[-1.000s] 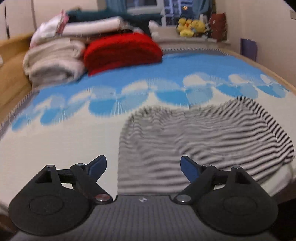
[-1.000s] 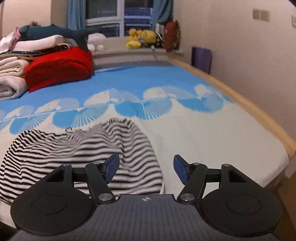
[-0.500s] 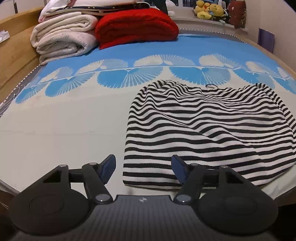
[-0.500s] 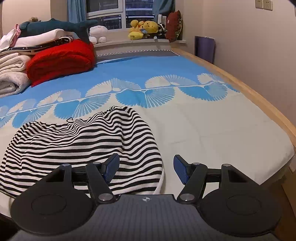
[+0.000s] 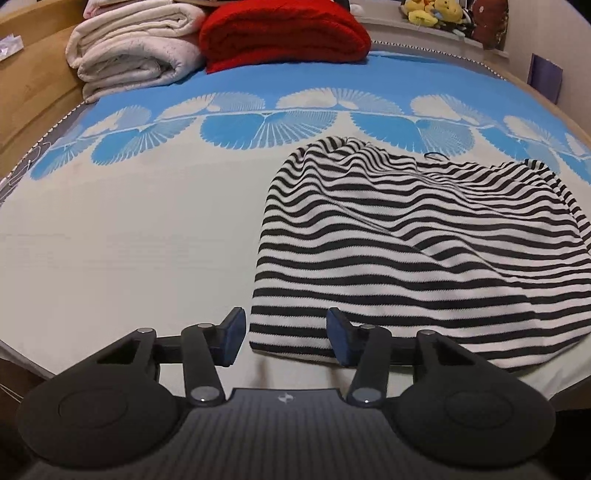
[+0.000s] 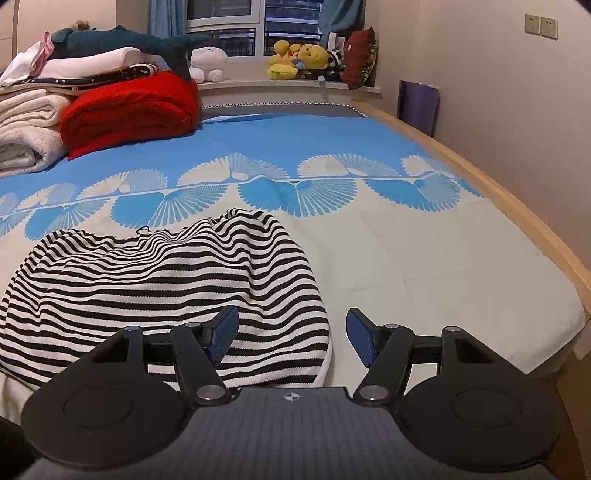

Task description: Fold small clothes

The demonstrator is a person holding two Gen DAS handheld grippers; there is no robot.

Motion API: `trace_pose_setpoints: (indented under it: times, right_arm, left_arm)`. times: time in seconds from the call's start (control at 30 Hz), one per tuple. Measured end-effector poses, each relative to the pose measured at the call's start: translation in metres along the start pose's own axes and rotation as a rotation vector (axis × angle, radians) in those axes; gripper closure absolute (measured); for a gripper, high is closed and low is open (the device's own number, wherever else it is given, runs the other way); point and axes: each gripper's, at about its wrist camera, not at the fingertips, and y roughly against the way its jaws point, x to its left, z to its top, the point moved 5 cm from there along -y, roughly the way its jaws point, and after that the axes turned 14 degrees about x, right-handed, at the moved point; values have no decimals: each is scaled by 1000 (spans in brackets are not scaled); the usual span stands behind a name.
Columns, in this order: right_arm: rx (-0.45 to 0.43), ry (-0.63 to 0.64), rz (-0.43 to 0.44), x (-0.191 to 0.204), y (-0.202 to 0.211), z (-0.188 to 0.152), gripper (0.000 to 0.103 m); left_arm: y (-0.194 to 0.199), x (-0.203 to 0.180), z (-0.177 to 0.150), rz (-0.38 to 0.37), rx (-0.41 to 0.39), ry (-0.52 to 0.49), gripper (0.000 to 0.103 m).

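A black-and-white striped garment [image 5: 417, 251] lies rumpled on the bed near its front edge; it also shows in the right wrist view [image 6: 162, 291]. My left gripper [image 5: 286, 338] is open and empty, its jaws standing either side of the garment's near left corner, just above the hem. My right gripper [image 6: 291, 338] is open and empty at the garment's near right corner, its left finger [image 6: 221, 332] over the striped cloth and its right finger over bare bedspread.
The bed [image 6: 424, 280] has a blue and cream fan-pattern cover and a wooden frame [image 6: 517, 218] along the right. Folded cream blankets [image 5: 136, 48] and a red blanket [image 5: 284, 29] are stacked at the far end. Plush toys [image 6: 299, 59] sit on the window sill.
Both grippers have come lower and closer to the garment's near edge. The left one has shifted left to the left corner. Both stay open.
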Motion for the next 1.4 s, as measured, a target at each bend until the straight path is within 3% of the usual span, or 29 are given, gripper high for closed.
trace_pose_setpoints:
  times: [0.47,0.73,0.93,1.1,1.2,1.33,1.4]
  right_arm:
    - [-12,-1,-6,1,2,1,37]
    - [-26,-7,7,2,6,4,37]
    - [-13,-30,29,-1,5,6,37]
    - [30,-33,54,0,-3,5,37]
    - [54,-13,50,4,-8,4,37]
    - [86,-11,50,6,-14,3,37]
    - [101,-20,52,5,-16,2,37]
  left_arm:
    - [-3,6,1,-8,19,38,49]
    - [-21,51,5,-266,114,367,49]
    - [-35,50,5,-292,177,415,47]
    - [-51,51,-1,-303,247,470,35]
    - [-61,51,-3,-320,276,491,35]
    - [-68,50,3,-312,253,494,37]
    - [-70,49,5,-314,237,509,45]
